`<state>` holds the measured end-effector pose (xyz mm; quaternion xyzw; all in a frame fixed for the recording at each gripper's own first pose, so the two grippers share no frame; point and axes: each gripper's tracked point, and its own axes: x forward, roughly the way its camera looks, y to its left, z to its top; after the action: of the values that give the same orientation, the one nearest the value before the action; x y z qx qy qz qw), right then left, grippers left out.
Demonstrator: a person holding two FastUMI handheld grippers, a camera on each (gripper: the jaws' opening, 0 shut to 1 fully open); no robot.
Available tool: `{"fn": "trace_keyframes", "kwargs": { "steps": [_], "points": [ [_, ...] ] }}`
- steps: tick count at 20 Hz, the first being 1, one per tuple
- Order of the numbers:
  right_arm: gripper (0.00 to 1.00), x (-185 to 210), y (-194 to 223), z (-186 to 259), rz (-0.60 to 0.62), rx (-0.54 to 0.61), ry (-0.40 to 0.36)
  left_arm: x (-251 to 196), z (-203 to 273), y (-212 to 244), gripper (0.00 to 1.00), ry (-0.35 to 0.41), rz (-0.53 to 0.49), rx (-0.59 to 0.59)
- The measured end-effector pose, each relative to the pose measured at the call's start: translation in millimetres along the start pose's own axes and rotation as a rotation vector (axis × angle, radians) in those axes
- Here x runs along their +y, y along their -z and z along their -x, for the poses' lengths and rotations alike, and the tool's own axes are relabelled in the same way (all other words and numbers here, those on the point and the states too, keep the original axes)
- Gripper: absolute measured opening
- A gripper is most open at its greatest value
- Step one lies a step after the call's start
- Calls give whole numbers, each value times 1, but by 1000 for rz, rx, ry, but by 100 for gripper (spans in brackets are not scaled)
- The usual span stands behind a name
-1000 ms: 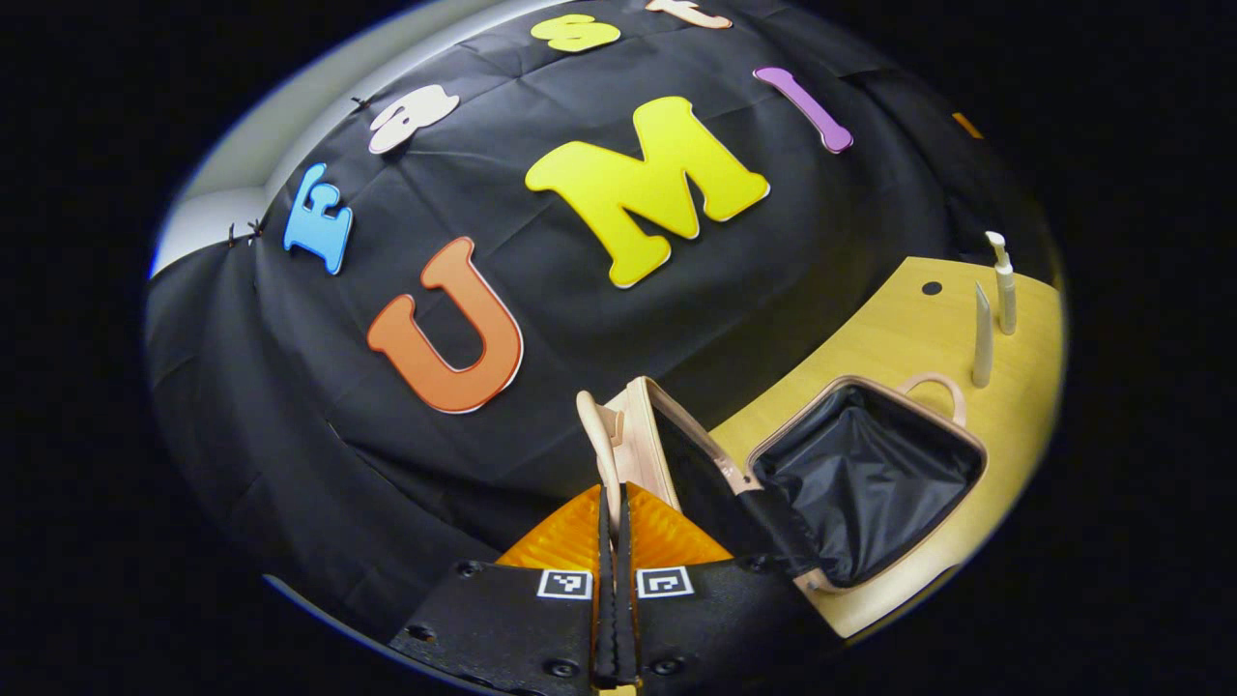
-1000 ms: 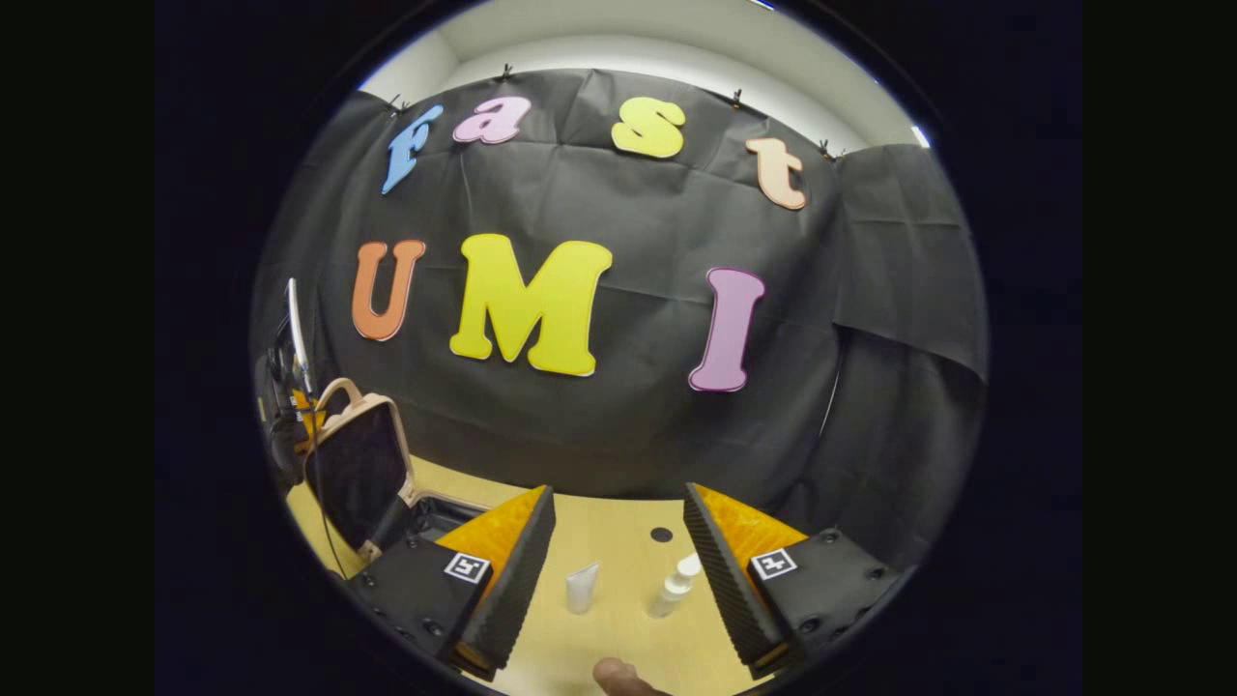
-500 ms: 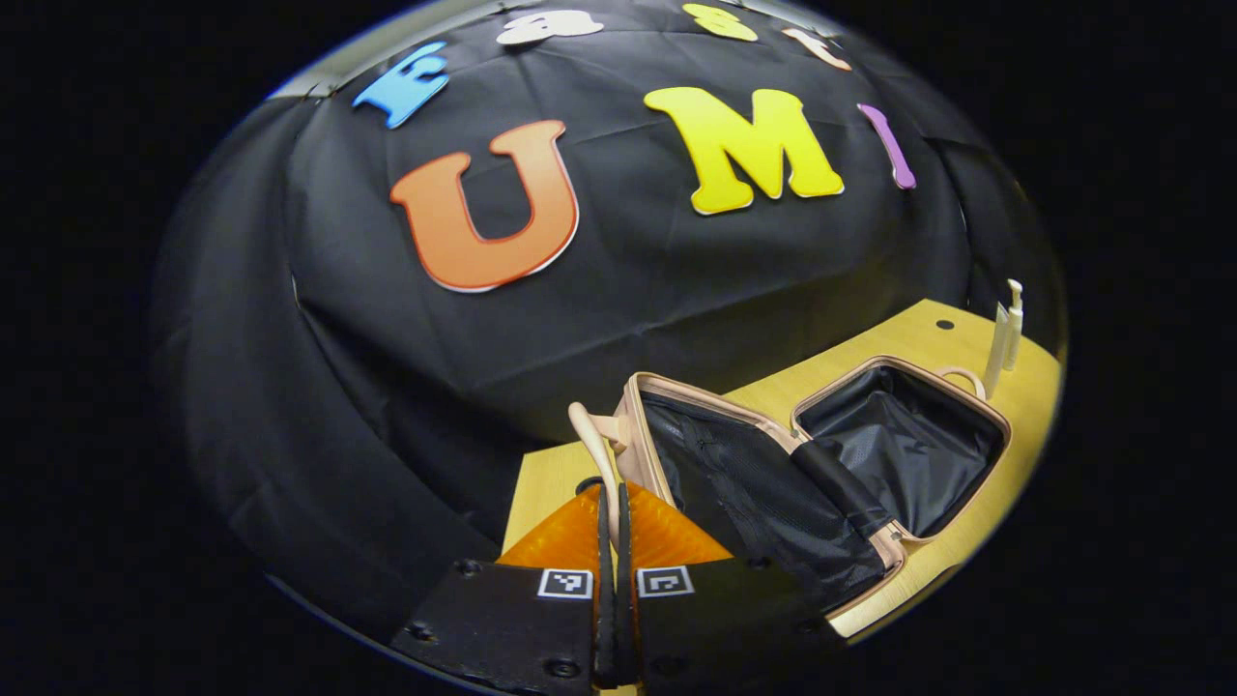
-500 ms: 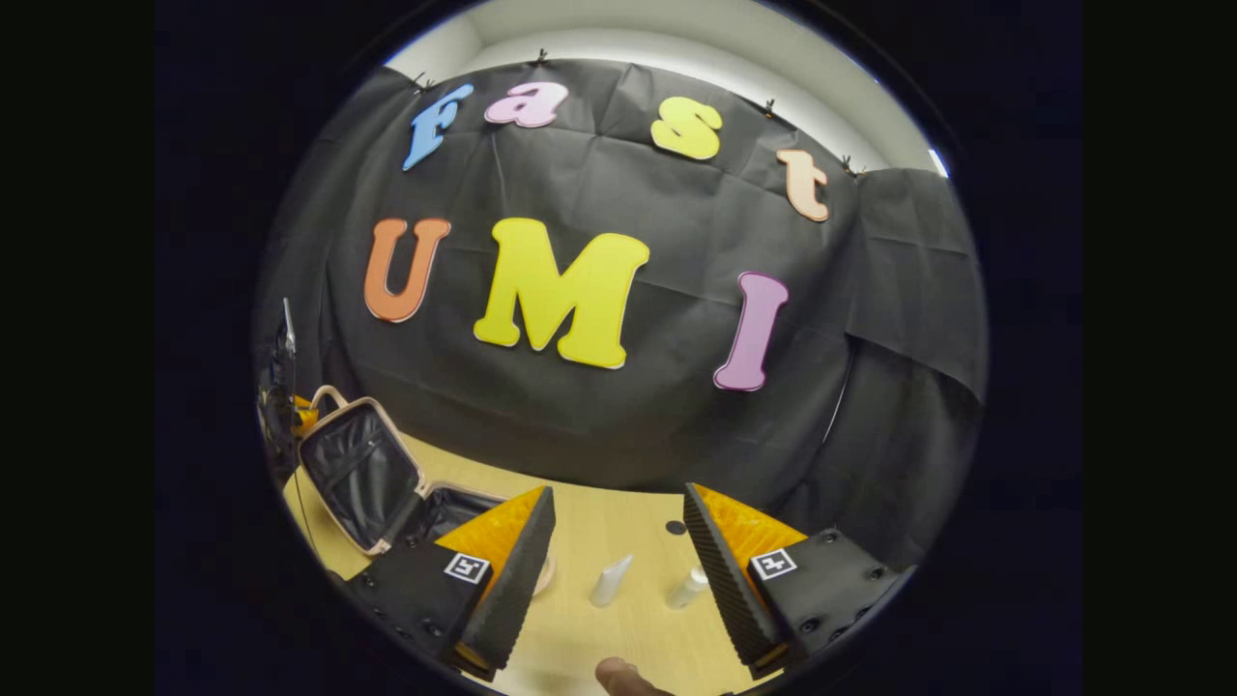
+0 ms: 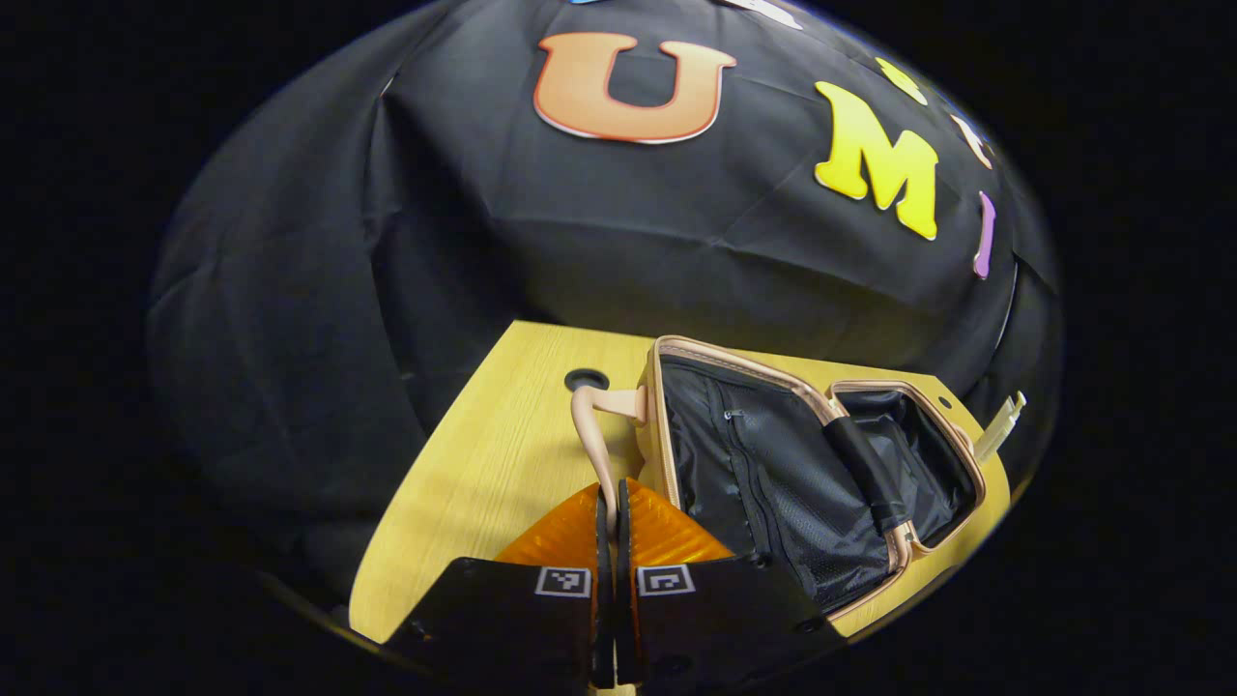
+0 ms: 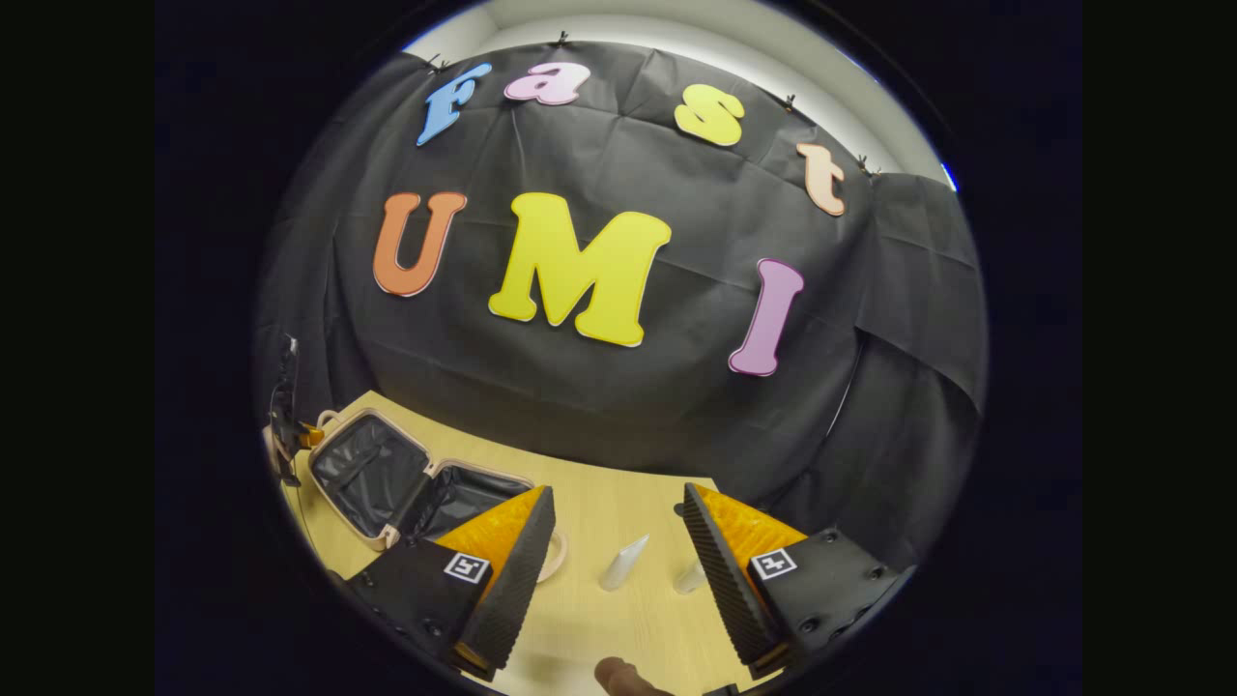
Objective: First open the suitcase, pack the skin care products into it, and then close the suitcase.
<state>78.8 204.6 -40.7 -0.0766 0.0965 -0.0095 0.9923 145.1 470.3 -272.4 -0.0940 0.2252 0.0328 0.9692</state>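
In the left gripper view, the left tool (image 5: pixel 609 503) is closed, its two ribbed fingers pinching the thin curved handle (image 5: pixel 591 447) of the small beige hard-shell suitcase (image 5: pixel 773 454). The handle is a smooth, pale plastic loop that rises just ahead of the fingertips and joins the lid's outer edge. The suitcase lies wide open on the light wooden tabletop (image 5: pixel 483 464), just to the right of this tool: the lid half, lined with black fabric and a mesh zip pocket, is nearest, and the deeper base half with its crumpled black lining lies beyond it, the two joined by a black fabric strap. A small round dark hole is set in the wood grain just ahead of the handle. At the far right rim a slim white pump bottle (image 5: pixel 1000 425) pokes out past the suitcase.

In the right gripper view, the right tool (image 6: pixel 618 561) stands open with nothing between its ridged fingers. Ahead, between the fingers, a tapered white tube (image 6: pixel 623 564) stands on the tabletop, with the pump bottle (image 6: pixel 690 577) near the right finger. The open suitcase (image 6: pixel 377 474) lies off to this tool's left, its second looped handle peeping out beside the left finger.
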Motion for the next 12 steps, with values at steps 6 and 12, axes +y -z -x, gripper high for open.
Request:
{"fn": "trace_keyframes", "kwargs": {
  "steps": [6, 12],
  "points": [
    [80, 12, 8, 1, 17, 18, -27, 16, -13, 27, 36, -45, 94, 61],
    [80, 7, 14, 11, 32, -6, -40, 15, -2, 9, 56, -57, 146, 8]
  ]
}}
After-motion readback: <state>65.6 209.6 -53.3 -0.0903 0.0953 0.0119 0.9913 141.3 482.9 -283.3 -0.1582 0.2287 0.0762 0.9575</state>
